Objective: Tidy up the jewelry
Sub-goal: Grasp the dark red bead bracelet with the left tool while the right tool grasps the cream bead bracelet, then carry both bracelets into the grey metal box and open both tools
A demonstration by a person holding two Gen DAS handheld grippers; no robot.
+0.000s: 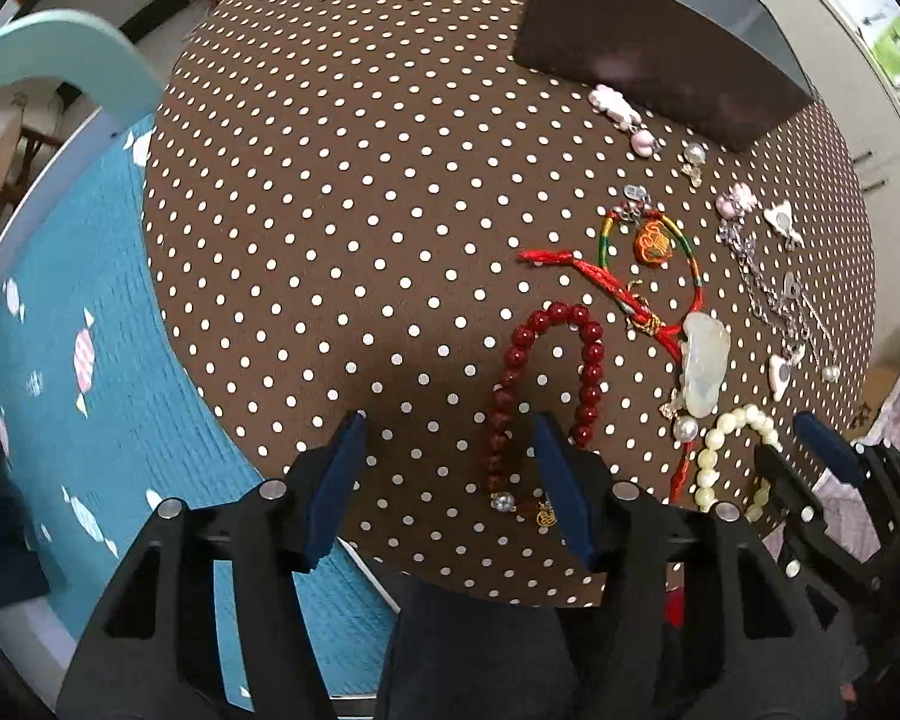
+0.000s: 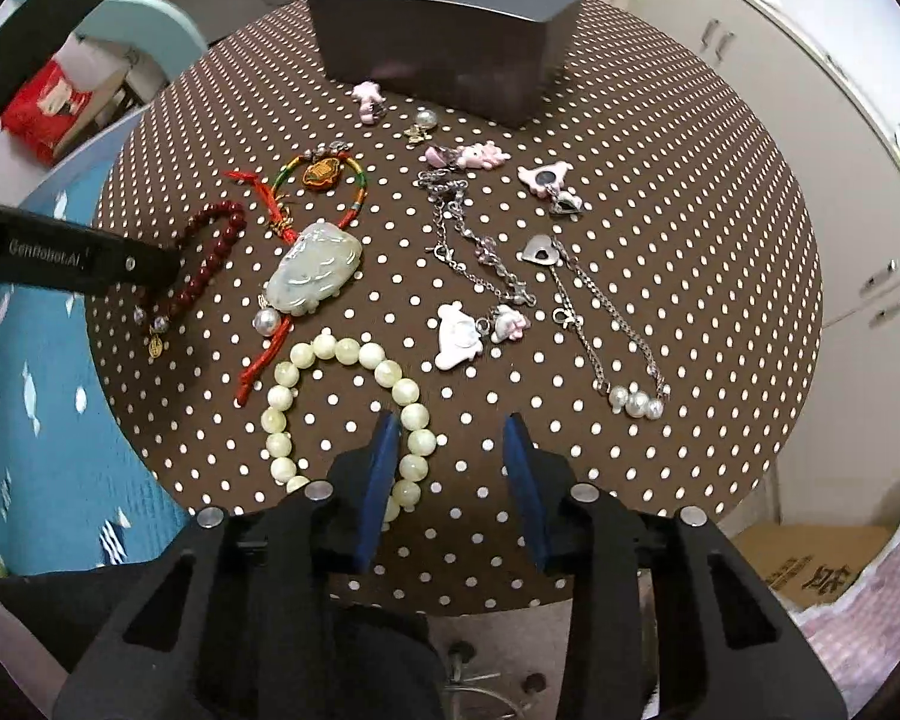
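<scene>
Left gripper (image 1: 450, 474) and right gripper (image 2: 453, 474), both unclenched, hover over bracelets.
Straddle one strand of red beads (image 1: 588, 372) squarely before squeezing.

Two beaded bracelets lie on the table: one dark red (image 2: 210, 264), one cream (image 2: 354, 414). One jade pendant (image 2: 315, 270) sits centre-left, one grey box (image 2: 444, 30) at the top. Two silver chains (image 2: 480, 252) lie right of centre.

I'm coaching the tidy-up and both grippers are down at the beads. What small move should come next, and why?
Probably ease the left gripper lower and close it on the dark red bead bracelet. One strand already lies between its open pads, nothing is gripped, and the grey box stands empty-handed across the table. The right gripper has the cream bead bracelet beside one pad only.
</scene>
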